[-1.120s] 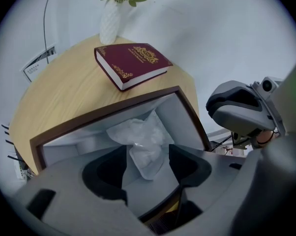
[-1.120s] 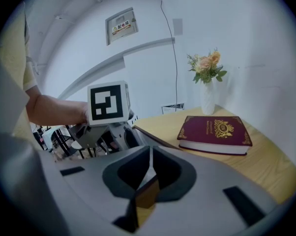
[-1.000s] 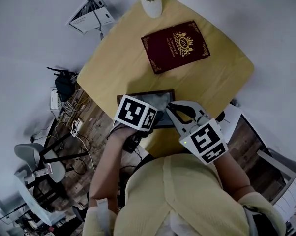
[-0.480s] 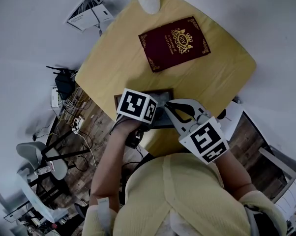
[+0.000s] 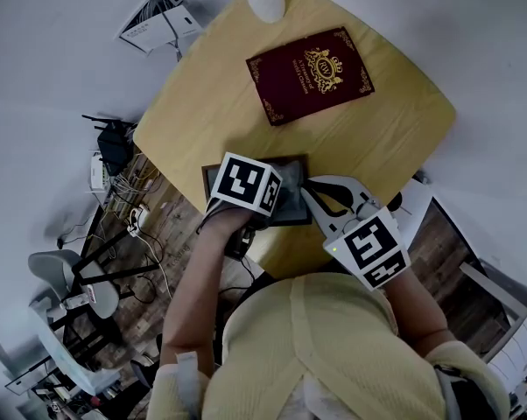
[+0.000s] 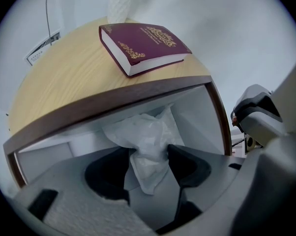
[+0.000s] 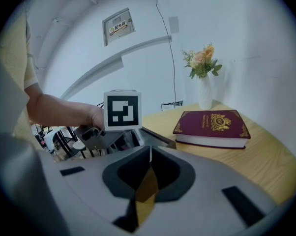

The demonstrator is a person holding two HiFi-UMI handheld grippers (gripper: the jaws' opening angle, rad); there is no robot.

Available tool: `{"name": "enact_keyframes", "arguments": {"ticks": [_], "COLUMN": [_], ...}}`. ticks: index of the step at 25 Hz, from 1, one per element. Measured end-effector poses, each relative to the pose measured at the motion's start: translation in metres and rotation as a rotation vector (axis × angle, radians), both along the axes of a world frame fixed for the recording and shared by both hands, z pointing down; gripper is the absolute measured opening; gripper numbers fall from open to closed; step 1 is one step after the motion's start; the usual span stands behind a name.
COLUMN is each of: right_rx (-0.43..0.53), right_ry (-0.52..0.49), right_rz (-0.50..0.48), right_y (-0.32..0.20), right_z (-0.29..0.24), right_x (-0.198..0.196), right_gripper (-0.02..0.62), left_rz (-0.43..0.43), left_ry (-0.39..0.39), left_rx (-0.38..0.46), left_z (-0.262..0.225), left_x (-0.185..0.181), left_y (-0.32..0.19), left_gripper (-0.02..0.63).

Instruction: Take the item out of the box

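- The left claw (image 6: 149,157) is reaching down into the open box (image 6: 113,101), its jaws pinching shut on the white crumpled item (image 6: 144,132).
- The white crumpled item is lying inside the box, bunching between the jaws and spreading toward the far wall.
- The box is sitting at the near edge of the tabletop (image 5: 368,138).
- The left forearm (image 5: 193,296) is extending from the near left up to the box, with the hand hidden under the claw's body.
- The right claw (image 7: 149,154) is hovering just right of the box, its jaws pressing together and gripping nothing.
- The right forearm (image 5: 417,309) is angling in from the near right.
- A maroon book (image 5: 309,74) is lying flat farther back, well apart from the box.
- A white vase (image 5: 265,0) is standing at the far edge.
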State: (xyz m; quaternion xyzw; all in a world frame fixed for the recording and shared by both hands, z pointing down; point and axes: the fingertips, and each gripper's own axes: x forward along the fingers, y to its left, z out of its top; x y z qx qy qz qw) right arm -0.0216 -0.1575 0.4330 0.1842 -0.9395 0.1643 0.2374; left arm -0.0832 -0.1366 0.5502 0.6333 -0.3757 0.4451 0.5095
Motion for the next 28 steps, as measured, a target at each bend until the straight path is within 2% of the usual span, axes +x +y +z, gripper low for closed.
{"name": "enact_keyframes", "arguments": {"ticks": [7,14,21,28], "right_rx": [-0.004,0.006,0.036,0.085], "right_ry": [0.014,0.021,0.013,0.016], "right_rz": [0.015,0.025,0.038,0.065], "right_y": [0.002,0.006,0.011,0.017], "right_z": [0.004,0.003,-0.006,-0.019], "right_x": [0.007,0.010,0.007,0.004], "right_gripper": [0.032,0.032,0.032,0.032], "left_rz": [0.033,0.040,0.036,-0.003], "left_ry": [0.029,0.079,0.091,0.099], "left_rx": [0.003,0.047,0.120,0.247], "left_z": [-0.003,-0.021,-0.044,-0.079], "left_x": [0.007,0.012,0.007,-0.006], "left_y": [0.001,0.001,0.005,0.009], "left_gripper": [0.198,0.183,0.181,0.181]}}
